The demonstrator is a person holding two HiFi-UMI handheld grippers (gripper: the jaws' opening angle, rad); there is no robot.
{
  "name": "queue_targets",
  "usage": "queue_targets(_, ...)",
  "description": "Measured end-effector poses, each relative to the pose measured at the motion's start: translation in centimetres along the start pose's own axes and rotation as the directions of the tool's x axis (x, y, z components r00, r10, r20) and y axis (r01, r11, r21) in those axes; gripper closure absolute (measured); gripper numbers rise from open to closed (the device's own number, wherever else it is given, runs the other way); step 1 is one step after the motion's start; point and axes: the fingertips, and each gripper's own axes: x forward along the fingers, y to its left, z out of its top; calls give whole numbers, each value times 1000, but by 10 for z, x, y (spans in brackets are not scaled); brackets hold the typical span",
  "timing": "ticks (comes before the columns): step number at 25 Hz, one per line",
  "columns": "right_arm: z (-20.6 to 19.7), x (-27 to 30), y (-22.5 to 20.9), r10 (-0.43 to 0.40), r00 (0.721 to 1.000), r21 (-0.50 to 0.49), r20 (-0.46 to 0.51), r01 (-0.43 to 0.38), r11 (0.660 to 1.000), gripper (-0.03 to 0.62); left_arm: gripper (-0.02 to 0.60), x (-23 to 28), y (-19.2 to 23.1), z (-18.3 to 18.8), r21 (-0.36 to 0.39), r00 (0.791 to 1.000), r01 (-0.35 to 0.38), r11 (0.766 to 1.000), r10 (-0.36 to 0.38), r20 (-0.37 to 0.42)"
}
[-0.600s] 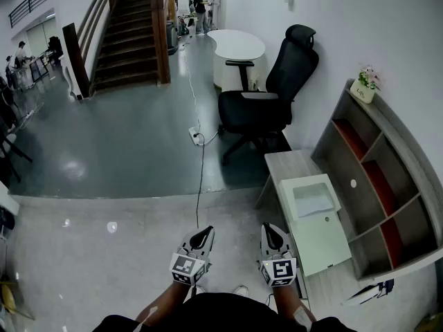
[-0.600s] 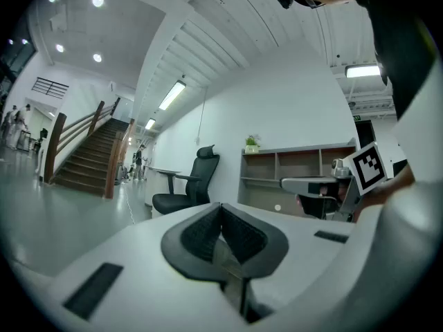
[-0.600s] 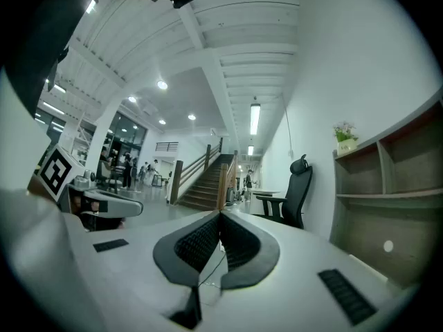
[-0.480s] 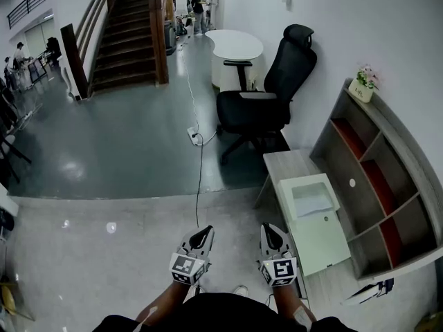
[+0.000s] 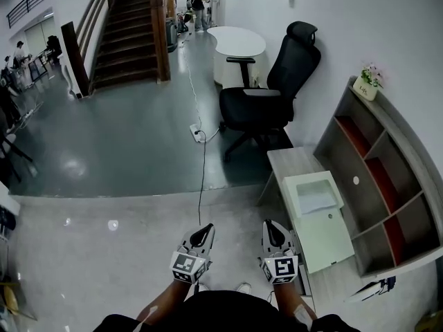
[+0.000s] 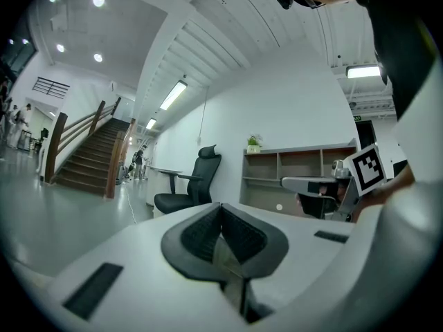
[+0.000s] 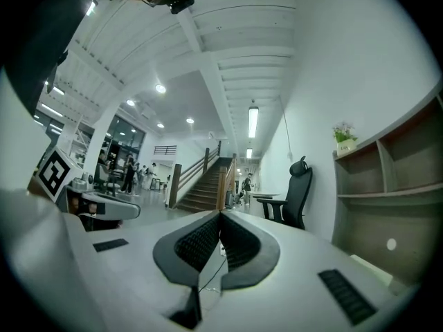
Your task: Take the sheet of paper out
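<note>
A white sheet of paper (image 5: 315,200) lies in the top tray of a pale printer (image 5: 325,237), which stands on a low grey table (image 5: 291,163) at the right. My left gripper (image 5: 204,229) and right gripper (image 5: 268,225) are held level side by side at the bottom of the head view, left of and short of the printer. In the left gripper view the pads of the left gripper (image 6: 221,207) meet with nothing between them. The right gripper (image 7: 220,214) is likewise shut and empty in its own view.
A grey shelf unit (image 5: 377,178) with a small plant pot (image 5: 367,85) lines the right wall. A black office chair (image 5: 270,95) stands beyond the table, with a round white table (image 5: 235,43) behind it. A cable and power strip (image 5: 198,134) cross the floor. A staircase (image 5: 131,26) rises far left.
The head view has shifted slightly, so the room sits a little further right. Both grippers stay shut and side by side in the same place.
</note>
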Motion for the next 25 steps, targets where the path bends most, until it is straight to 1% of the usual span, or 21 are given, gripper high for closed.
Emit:
queue_targets(3, 4, 2, 10, 13, 1000, -7, 16, -13, 1000, 571, 574, -5, 7, -1, 2, 1000, 8, 1000, -8, -1)
queue_targets(5, 4, 3, 16, 14, 1000, -8, 16, -13, 1000, 571, 574, -8, 10, 0, -11, 1000, 14, 1000, -14, -6)
queue_targets(10, 3, 3, 33, -18, 1000, -14, 10, 19, 1000, 571, 574, -21, 24, -3, -22, 999, 45, 999, -45, -6)
queue_targets(13, 4, 2, 43, -39, 999, -22, 4, 39, 999, 571, 574, -27, 32, 2, -44, 999, 42, 998, -42, 5)
queue_targets(15, 4, 3, 48, -42, 999, -21, 3, 42, 999, 571, 574, -27, 36, 7, -46, 999, 41, 998, -40, 17)
queue_targets(18, 5, 2, 55, -32, 999, -20, -1, 32, 999, 571, 574, -27, 38, 12, -37, 998, 51, 998, -50, 30)
queue_targets(21, -1, 0, 58, -19, 1000, 1, -12, 19, 1000, 571, 574, -26, 39, 9, -41, 999, 49, 998, -48, 24)
queue_targets(25, -6, 7, 52, -9, 1000, 17, -14, 9, 1000, 571, 574, -16, 41, 3, -36, 999, 44, 998, -44, 15)
